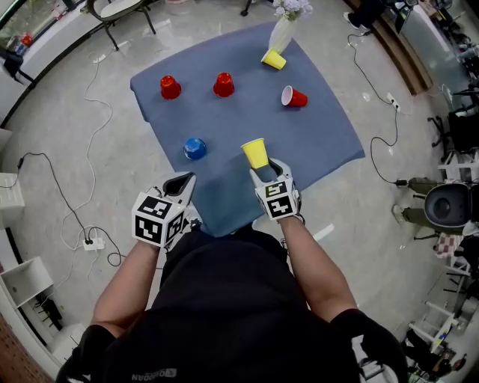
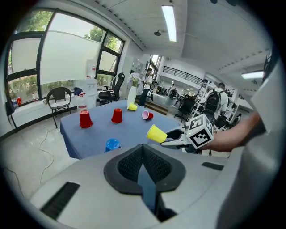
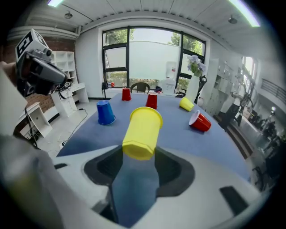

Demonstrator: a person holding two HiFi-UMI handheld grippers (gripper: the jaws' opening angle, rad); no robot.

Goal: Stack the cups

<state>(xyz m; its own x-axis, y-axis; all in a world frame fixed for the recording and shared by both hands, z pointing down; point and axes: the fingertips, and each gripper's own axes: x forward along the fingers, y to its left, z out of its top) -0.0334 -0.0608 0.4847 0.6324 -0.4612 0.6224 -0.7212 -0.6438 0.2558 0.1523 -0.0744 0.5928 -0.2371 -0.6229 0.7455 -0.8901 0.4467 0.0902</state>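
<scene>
My right gripper (image 1: 263, 167) is shut on the base of a yellow cup (image 1: 255, 152), which hangs tilted above the near part of the blue-covered table (image 1: 314, 142); the cup (image 3: 142, 131) has its rim pointing away from me. A blue cup (image 1: 194, 148) stands upside down just left of it. Two red cups (image 1: 170, 87) (image 1: 223, 84) stand upside down farther back. A third red cup (image 1: 293, 96) lies on its side at the right, and a second yellow cup (image 1: 273, 59) lies by the vase. My left gripper (image 1: 182, 182) is shut and empty at the table's near edge.
A white vase with flowers (image 1: 283, 30) stands at the table's far edge. A chair (image 1: 120, 9) is beyond the table at the left. Cables and a power strip (image 1: 91, 241) lie on the floor at the left, and another cable (image 1: 374, 90) runs at the right.
</scene>
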